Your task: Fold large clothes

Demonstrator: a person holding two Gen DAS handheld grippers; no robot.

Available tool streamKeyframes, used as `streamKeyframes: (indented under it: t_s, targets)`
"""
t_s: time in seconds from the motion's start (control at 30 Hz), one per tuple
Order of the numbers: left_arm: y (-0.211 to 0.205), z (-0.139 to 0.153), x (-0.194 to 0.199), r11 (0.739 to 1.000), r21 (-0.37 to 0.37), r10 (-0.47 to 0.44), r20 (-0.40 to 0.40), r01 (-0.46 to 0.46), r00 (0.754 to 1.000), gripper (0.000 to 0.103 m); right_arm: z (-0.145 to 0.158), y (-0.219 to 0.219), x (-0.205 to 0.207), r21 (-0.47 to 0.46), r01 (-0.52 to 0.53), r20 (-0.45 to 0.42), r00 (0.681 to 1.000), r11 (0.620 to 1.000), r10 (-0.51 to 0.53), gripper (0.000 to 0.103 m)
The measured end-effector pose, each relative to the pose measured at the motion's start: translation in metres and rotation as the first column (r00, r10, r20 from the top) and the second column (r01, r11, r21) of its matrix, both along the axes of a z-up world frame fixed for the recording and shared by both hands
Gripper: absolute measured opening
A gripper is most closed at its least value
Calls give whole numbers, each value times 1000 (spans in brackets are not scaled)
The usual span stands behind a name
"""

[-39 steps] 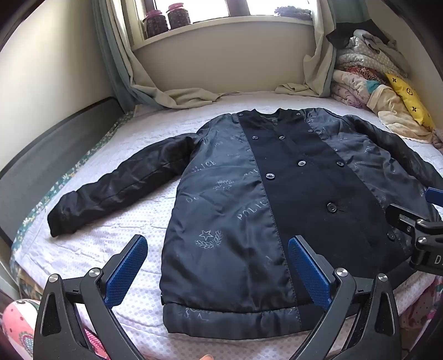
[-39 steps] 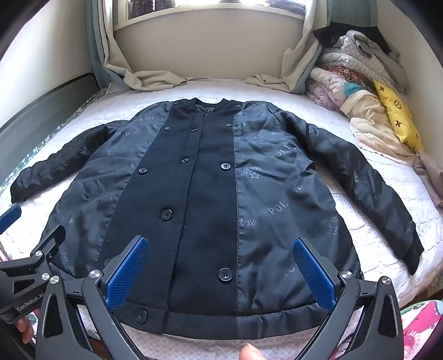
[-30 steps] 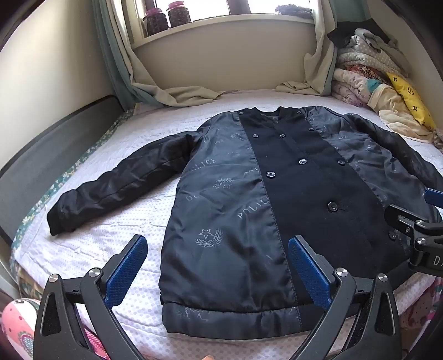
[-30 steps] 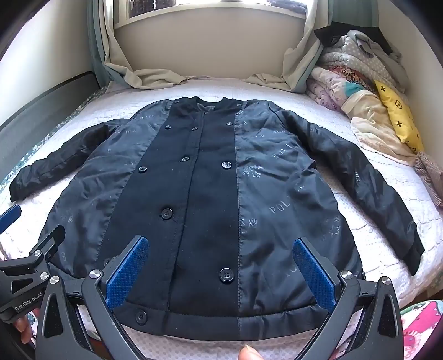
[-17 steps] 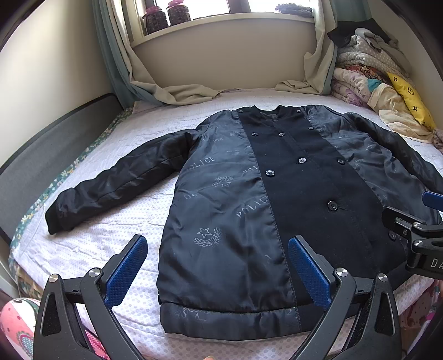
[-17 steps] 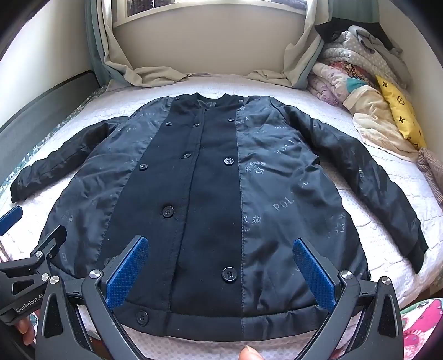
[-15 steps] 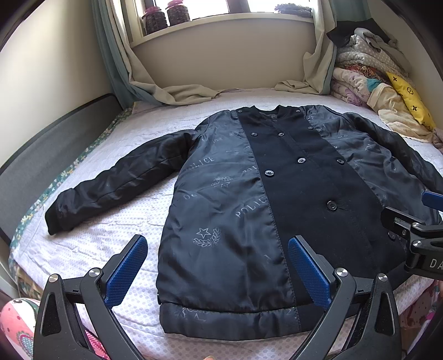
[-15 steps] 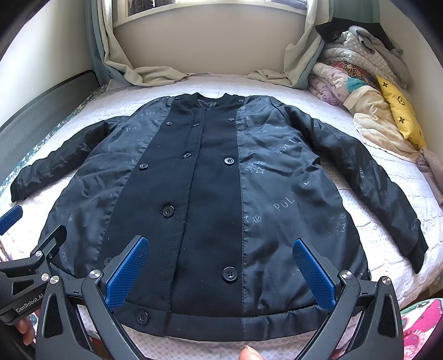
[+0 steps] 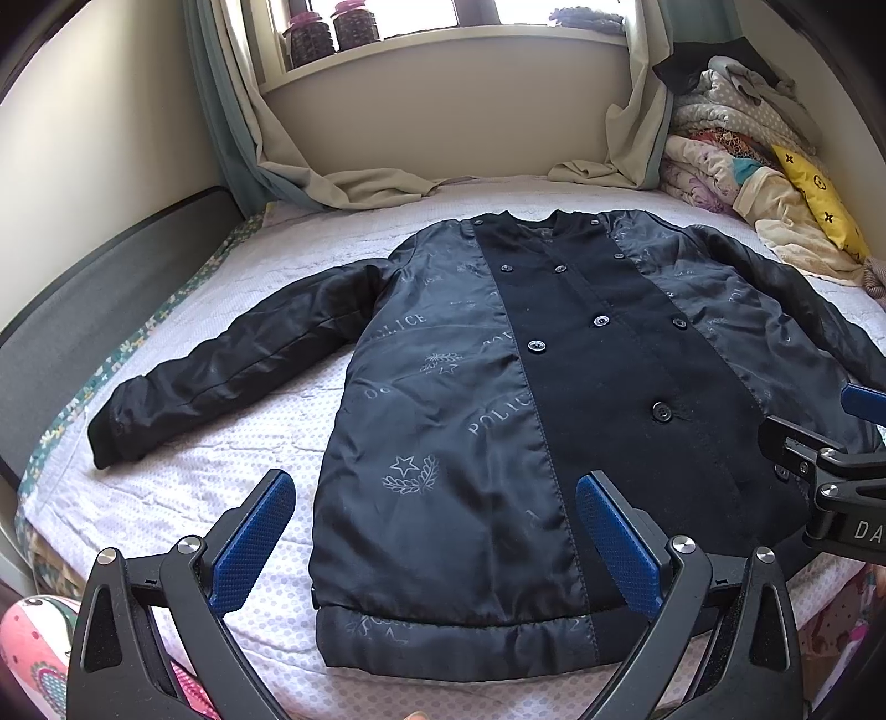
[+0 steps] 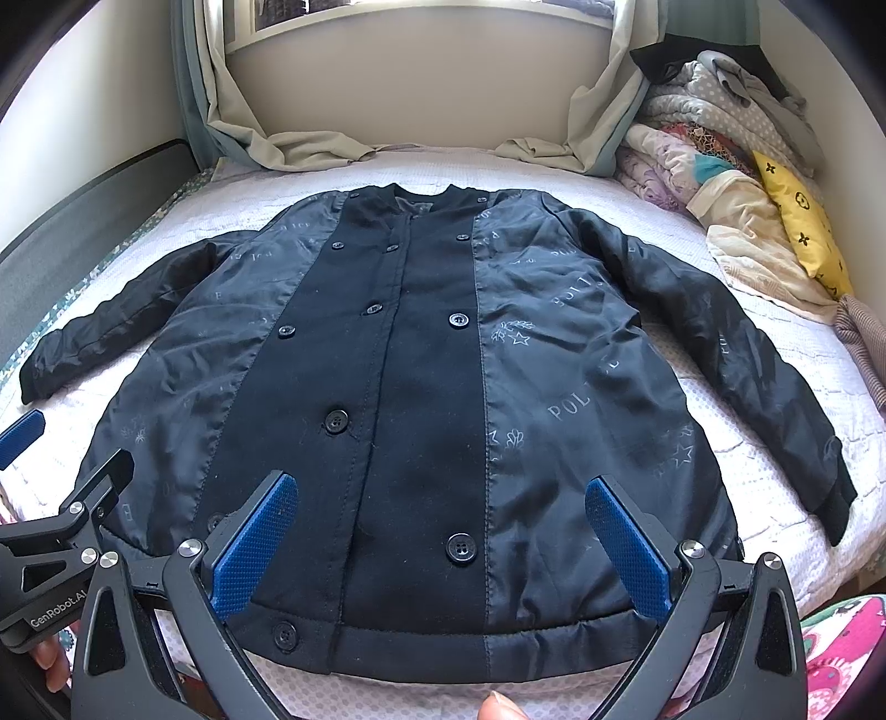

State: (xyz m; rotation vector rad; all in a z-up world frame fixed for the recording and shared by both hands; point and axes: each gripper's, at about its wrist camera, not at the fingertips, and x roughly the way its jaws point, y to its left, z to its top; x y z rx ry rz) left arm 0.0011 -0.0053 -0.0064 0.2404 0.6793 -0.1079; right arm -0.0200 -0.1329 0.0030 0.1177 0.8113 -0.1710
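A dark navy, satin-panelled padded coat with a black buttoned front strip (image 10: 421, 399) lies flat and face up on the white quilted bed (image 9: 232, 487), collar toward the window, both sleeves spread out to the sides, hem nearest the person. The left gripper (image 9: 437, 537) hovers above the hem's left part, fingers wide apart and empty; the right gripper (image 10: 443, 537) hangs over the hem's middle and right part, fingers likewise spread, holding nothing.

No fold seems started yet. A sound first move would be to bring each sleeve in across the chest: pinch the left sleeve (image 9: 221, 376) near its cuff, lift only enough to clear the body, and lay it straight (slick lining fabric probably slides, so set it down rather than drop it). Then the same for the right sleeve (image 10: 747, 354).

As for containers, only two dark jars (image 9: 332, 33) stand on the windowsill; their contents cannot be made out.
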Motion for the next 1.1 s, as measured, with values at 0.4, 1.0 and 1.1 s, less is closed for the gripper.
streamKeyframes:
  t_s: [0.4, 1.0, 1.1]
  targets:
    - [-1, 0, 0, 1000, 1, -2, -5, 2, 1000, 103, -1, 1, 0, -1, -1, -2, 1000, 1000, 1, 103]
    - [-1, -4, 2, 1000, 1, -2, -20, 2, 1000, 103, -4, 2, 1, -3, 1, -9, 1000, 1000, -1, 103]
    - [-1, -4, 2, 1000, -2, -3, -20, 3, 1000, 103, -4, 2, 1, -4, 1, -9, 1000, 1000, -1, 103]
